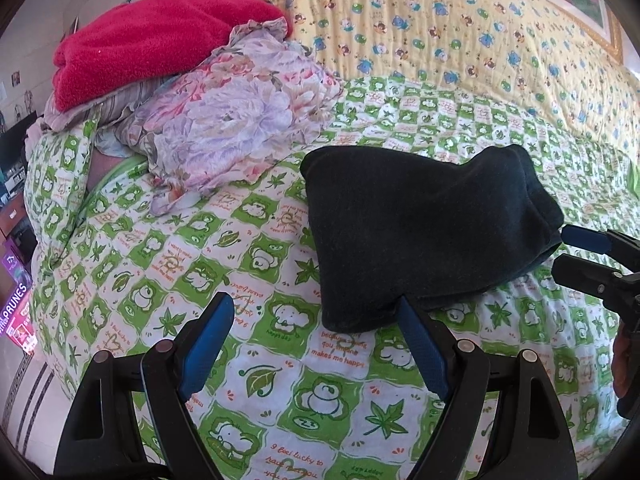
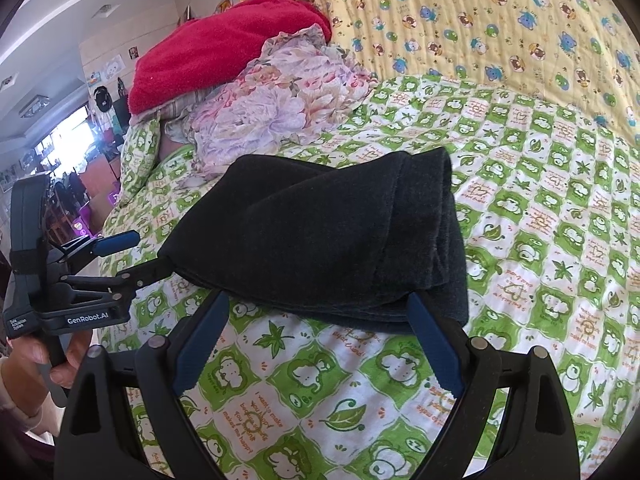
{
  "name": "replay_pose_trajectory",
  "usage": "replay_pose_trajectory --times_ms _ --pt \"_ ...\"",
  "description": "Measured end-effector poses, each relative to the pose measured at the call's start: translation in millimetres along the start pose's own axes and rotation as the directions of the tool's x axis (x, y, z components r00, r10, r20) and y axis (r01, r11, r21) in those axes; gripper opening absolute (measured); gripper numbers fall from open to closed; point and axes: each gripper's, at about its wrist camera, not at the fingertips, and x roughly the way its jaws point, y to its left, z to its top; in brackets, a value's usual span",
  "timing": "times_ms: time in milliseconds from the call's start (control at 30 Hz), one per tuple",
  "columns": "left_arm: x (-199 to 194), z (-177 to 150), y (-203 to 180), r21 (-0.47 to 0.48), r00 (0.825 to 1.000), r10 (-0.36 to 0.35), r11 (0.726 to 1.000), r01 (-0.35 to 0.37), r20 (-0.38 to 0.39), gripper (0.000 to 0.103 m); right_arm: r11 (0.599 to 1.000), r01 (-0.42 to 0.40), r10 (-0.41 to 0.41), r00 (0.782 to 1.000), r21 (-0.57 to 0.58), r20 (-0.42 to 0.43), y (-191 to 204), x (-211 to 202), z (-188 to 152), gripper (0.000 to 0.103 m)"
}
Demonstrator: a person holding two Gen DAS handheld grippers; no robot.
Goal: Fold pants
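The pants point(image 2: 332, 240) lie folded in a dark bundle on the bed point(image 2: 540, 208), just ahead of both tools; the right gripper point(image 2: 316, 340) is spread wide, its fingers at the near edge, holding nothing; the left gripper point(image 1: 316, 344) is likewise released at its own corner. The stacked layers look loose; a nudge from either finger could slide the top fold askew.

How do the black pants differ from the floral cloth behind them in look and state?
The black pants are plain and dark; the floral cloth is pale with pink and lilac flowers. The pants are folded into a compact stack with layered edges; the floral cloth is bunched and crumpled. The pants lie alone on the green-checked bedspread; the floral cloth is heaped against a red towel. Both rest on the same bedspread.
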Motion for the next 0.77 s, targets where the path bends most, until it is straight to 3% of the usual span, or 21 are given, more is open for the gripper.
replay_pose_trajectory --times_ms 767 --pt "-3.3 5.4 -7.6 0.028 1.000 -0.005 1.000 0.005 0.006 0.084 1.000 0.003 -0.004 1.000 0.025 0.017 -6.5 -4.6 1.0 0.091"
